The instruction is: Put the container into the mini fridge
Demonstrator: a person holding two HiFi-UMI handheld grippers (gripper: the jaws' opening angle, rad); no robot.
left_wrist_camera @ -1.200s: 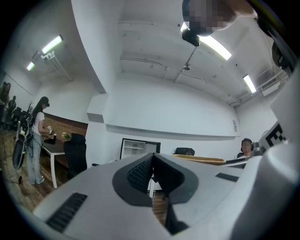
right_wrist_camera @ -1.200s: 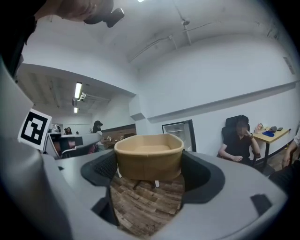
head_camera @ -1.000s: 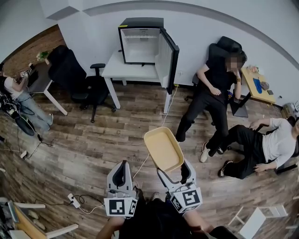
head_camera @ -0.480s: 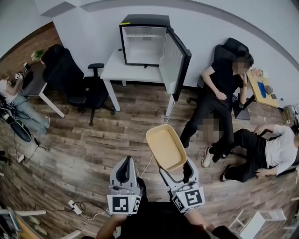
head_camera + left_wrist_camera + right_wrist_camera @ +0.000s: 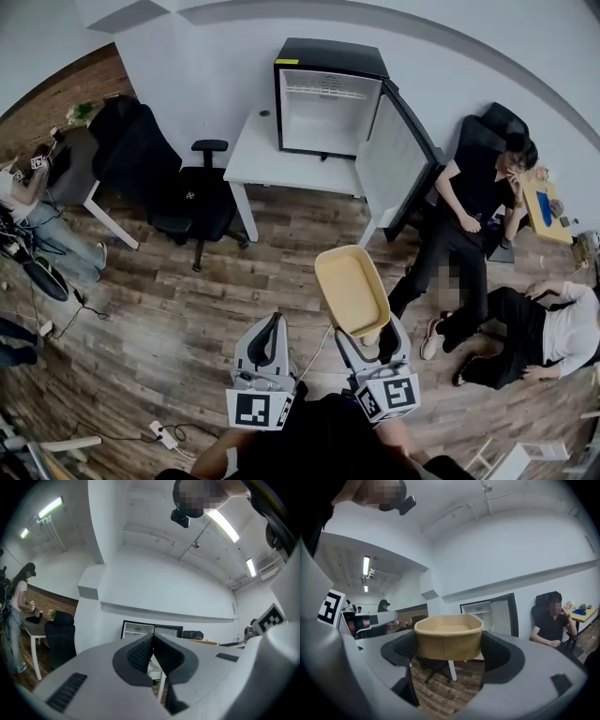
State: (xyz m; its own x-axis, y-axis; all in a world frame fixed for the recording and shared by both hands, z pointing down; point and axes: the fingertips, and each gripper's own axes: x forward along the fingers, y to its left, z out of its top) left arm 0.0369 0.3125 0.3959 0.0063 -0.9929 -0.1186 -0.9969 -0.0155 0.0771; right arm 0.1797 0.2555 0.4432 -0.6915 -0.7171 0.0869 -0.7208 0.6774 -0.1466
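My right gripper (image 5: 372, 334) is shut on a tan rectangular container (image 5: 351, 289), holding it up in front of me; in the right gripper view the empty container (image 5: 448, 636) sits squeezed between both pads. My left gripper (image 5: 270, 330) hangs beside it, shut with nothing in it, its pads touching (image 5: 152, 653). The black mini fridge (image 5: 328, 98) stands on a white table (image 5: 260, 155) by the far wall. Its door (image 5: 401, 161) is swung open to the right and the white inside looks empty. The fridge (image 5: 490, 613) also shows behind the container in the right gripper view.
A black office chair (image 5: 202, 206) stands left of the white table. One person sits right of the fridge door (image 5: 469, 225), another sits on the floor at the far right (image 5: 553, 333). A third person (image 5: 28, 202) is at a desk on the left. A power strip (image 5: 161, 433) lies on the wood floor.
The view has moved forward and to the left: the fridge and table now sit larger and further right in the head view. The container stays gripped in my right gripper.
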